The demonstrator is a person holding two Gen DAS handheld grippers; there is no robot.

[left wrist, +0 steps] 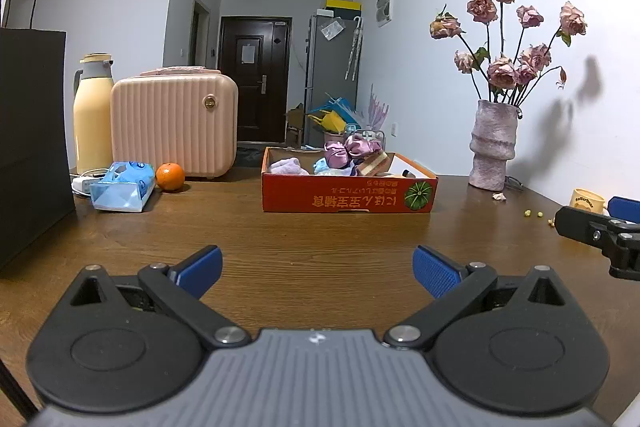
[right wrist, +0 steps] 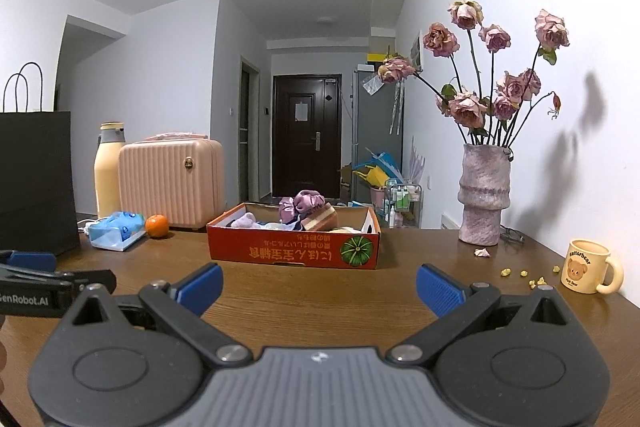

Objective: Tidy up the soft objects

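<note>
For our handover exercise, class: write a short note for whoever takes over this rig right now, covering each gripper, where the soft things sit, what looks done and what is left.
Left gripper: open, empty, above the table, facing the box.
Right gripper: open, empty, beside the left one.
Soft things: purple scrunchie, lilac cloth and other fabric pieces lie in the box.
Done: nothing soft shows loose on the table.
Left: cannot tell whether the box contents still need sorting; check inside first.
</note>
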